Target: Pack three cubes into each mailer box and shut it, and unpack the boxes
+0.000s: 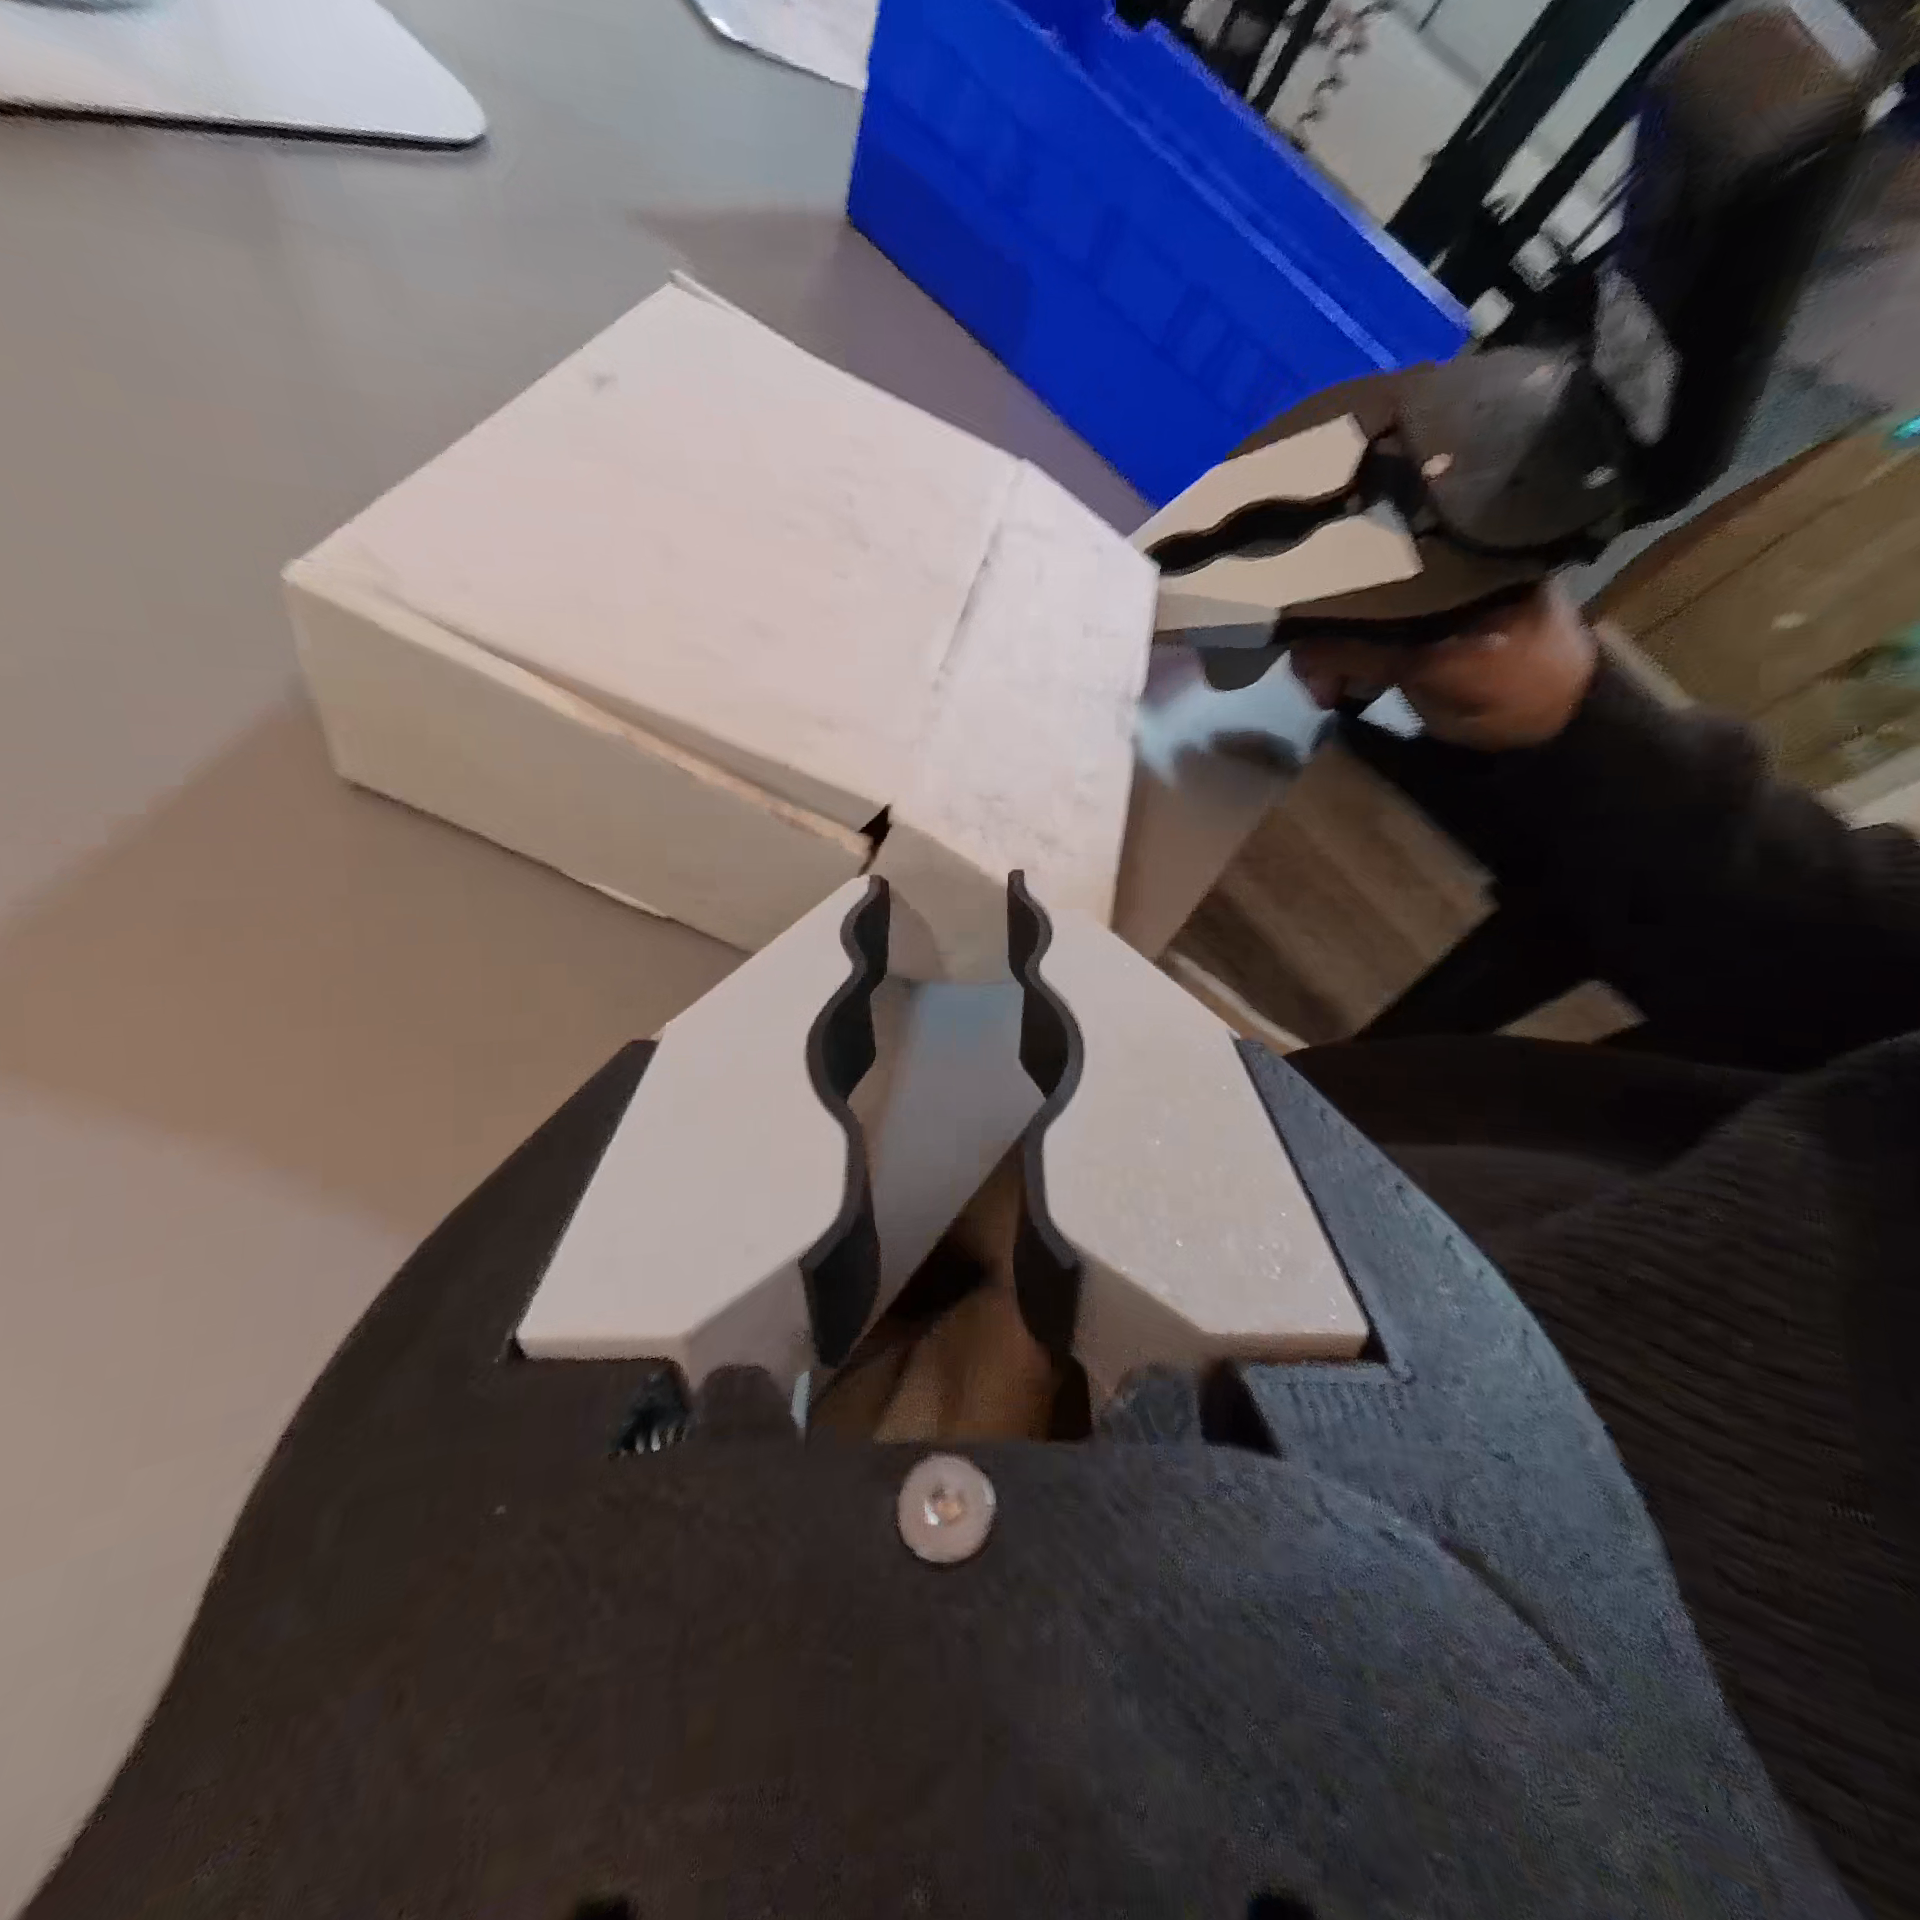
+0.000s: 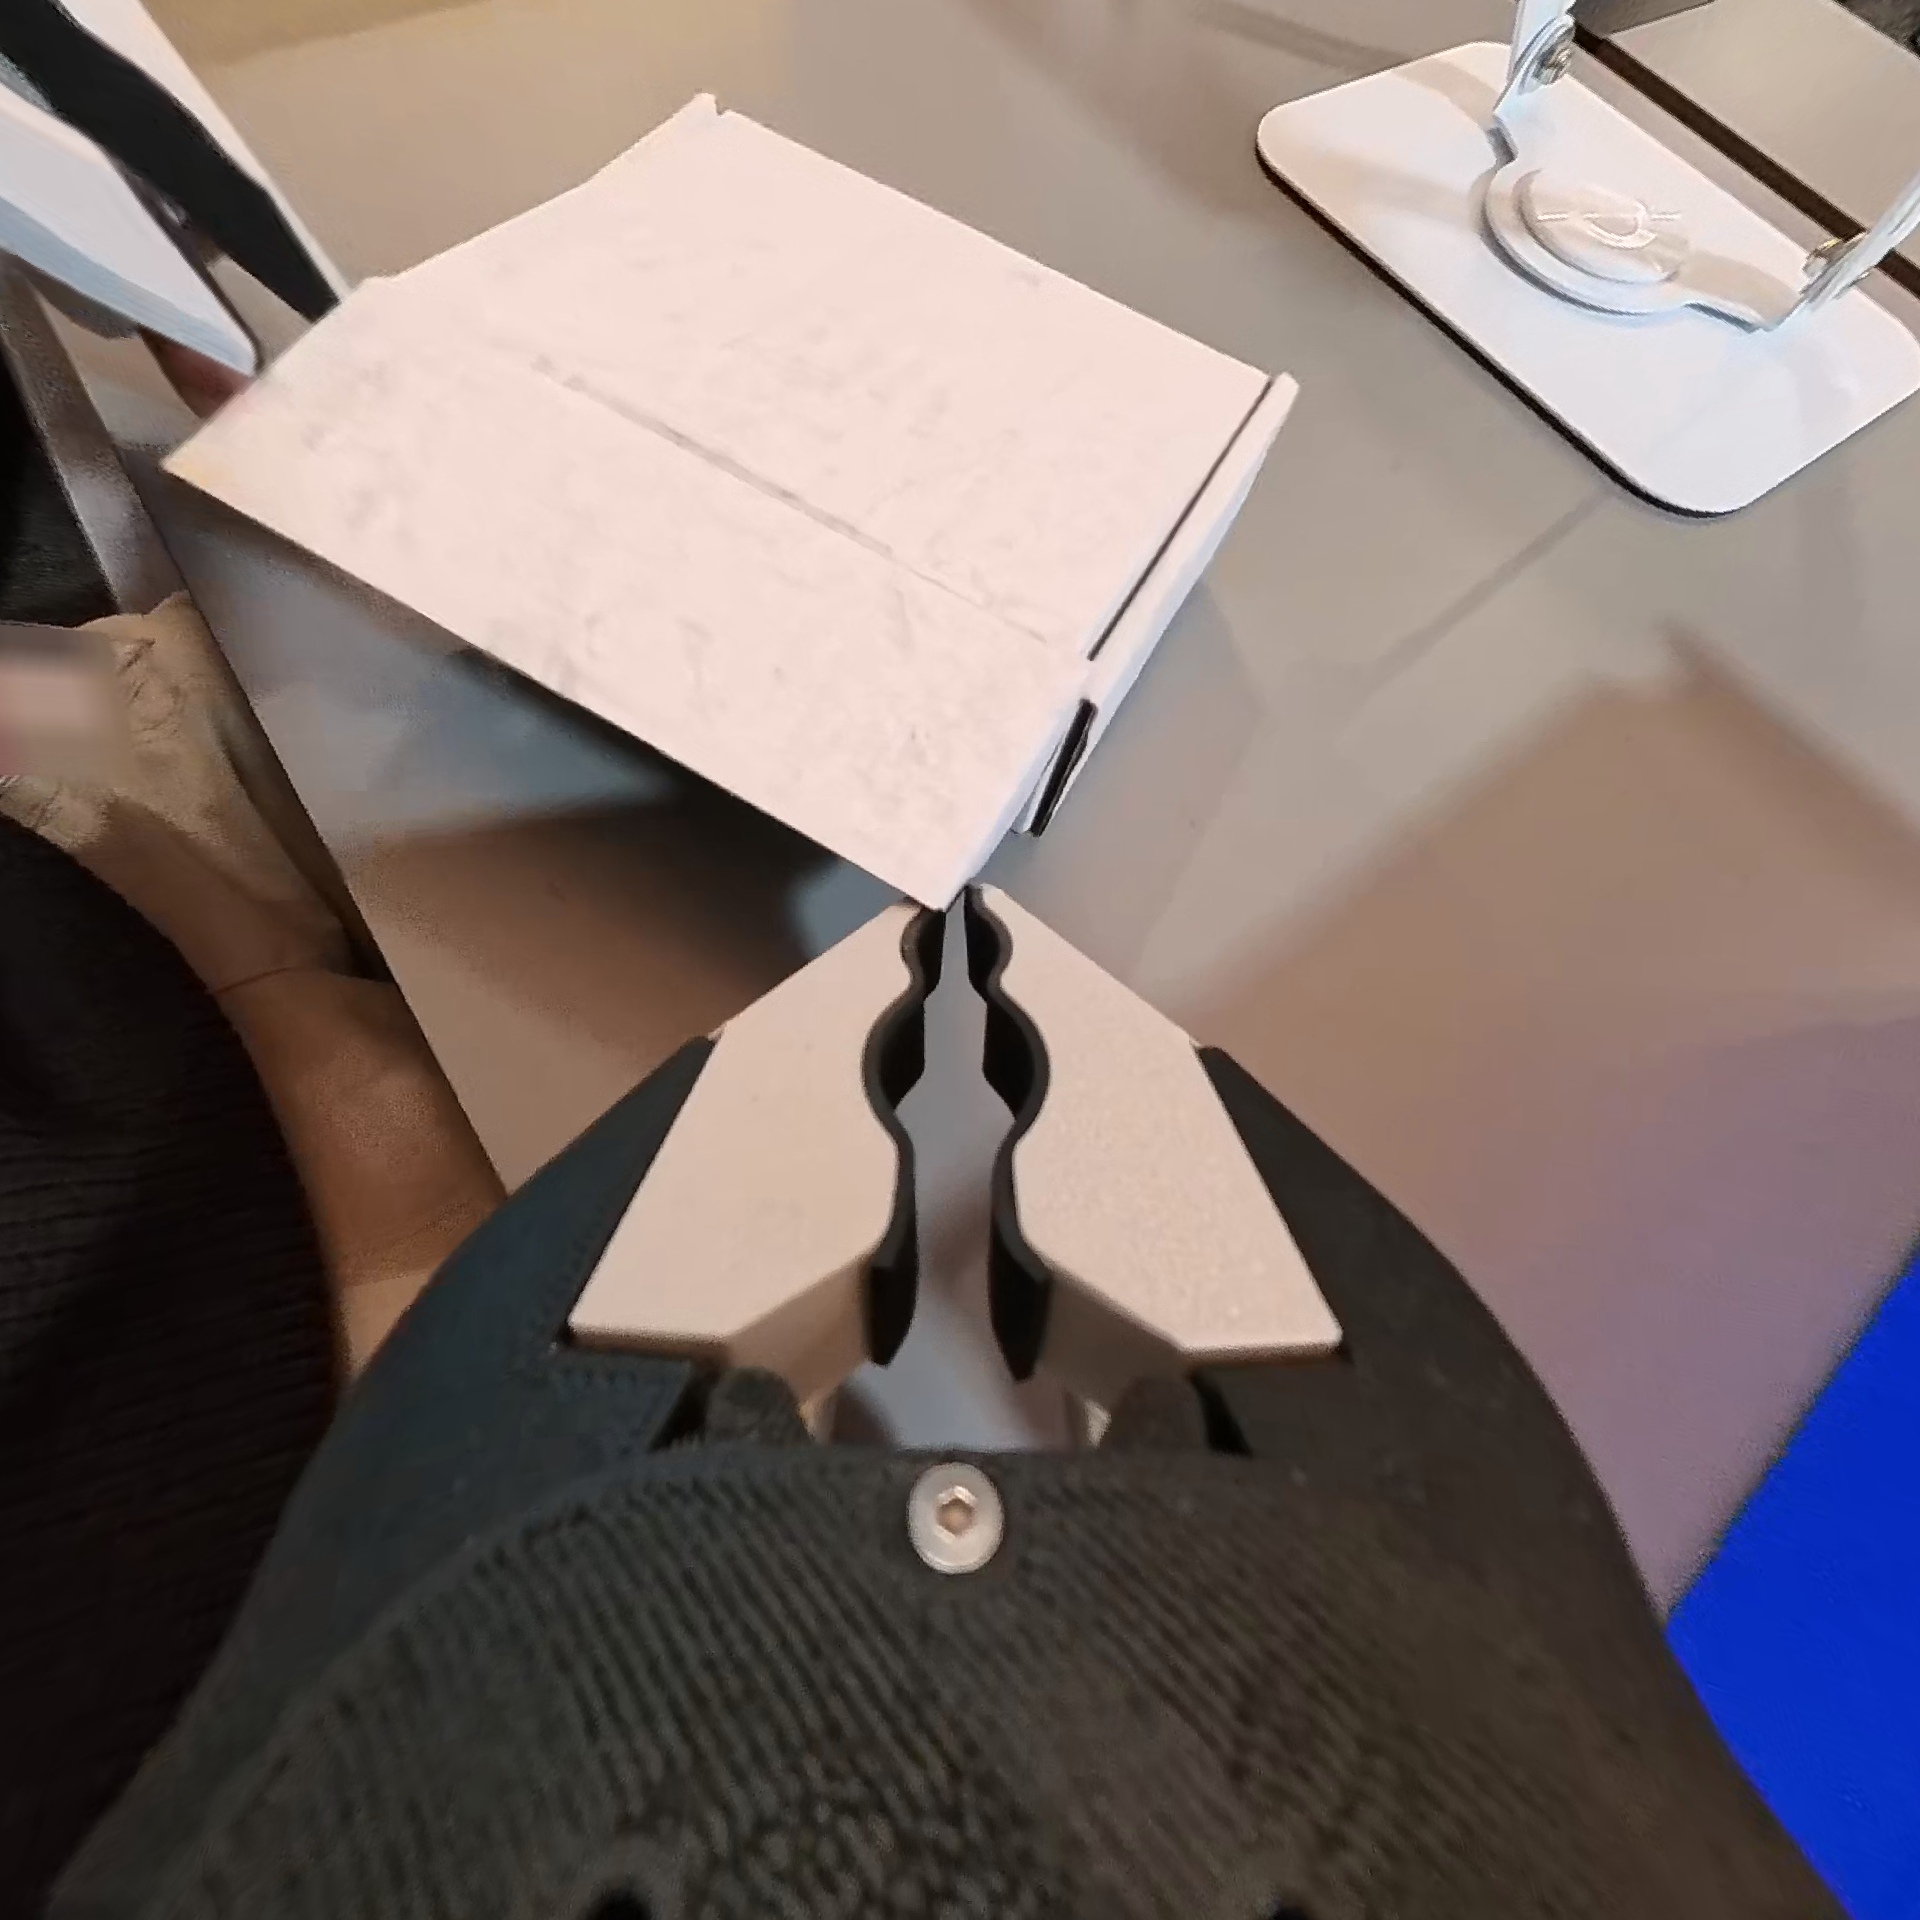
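Mailer box (image 1: 707,644) sits shut on grey table (image 1: 177,1039) near our edge, blue bin (image 1: 1101,239) behind; we judge front flap is next to be worked. Left gripper (image 1: 945,904) we hold at box's near corner, fingers (image 1: 748,1122) spread a little, gripping nothing. Right gripper (image 2: 954,914) we bring to flap corner, fingers (image 2: 1122,1143) nearly pressed together; whether they pinch cardboard, we cannot tell. Cubes not visible.

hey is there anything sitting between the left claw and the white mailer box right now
Nothing visible. The left claw is open, its tips right at the near corner of the white mailer box, with no object between them. The right claw sits at the box's far corner, off to the side.
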The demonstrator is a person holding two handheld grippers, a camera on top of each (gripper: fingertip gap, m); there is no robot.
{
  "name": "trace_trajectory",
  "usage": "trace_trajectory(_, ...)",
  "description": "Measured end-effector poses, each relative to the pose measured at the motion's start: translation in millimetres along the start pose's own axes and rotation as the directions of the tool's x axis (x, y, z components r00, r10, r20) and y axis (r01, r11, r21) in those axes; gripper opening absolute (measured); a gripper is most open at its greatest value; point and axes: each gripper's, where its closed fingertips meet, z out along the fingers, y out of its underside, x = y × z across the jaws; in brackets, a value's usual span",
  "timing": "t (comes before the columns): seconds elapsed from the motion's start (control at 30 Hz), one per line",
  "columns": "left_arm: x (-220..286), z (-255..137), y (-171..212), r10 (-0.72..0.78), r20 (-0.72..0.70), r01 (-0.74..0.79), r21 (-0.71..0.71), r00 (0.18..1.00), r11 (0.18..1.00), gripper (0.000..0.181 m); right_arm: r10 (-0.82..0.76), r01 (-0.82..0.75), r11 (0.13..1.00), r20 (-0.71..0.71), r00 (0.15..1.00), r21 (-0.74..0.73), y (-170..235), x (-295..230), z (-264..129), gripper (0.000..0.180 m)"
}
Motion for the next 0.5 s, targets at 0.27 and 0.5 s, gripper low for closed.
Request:
trace_trajectory(0.27, -1.3, -1.6, 8.7, -0.117, 0.002, 0.117, -0.072, 0.993, 0.991, 0.021, -0.004, 0.004, 1.0, 0.005, 1.0, 0.0, -0.8, -2.0, 1.7, 0.002)
trace_trajectory(0.5, 4.5, 3.5, 12.3, -0.171, -0.037, 0.168, -0.073, 0.985, 0.983, 0.023, 0.001, -0.001, 1.0, -0.011, 1.0, -0.013, 2.6, 2.0, 2.4, 0.001)
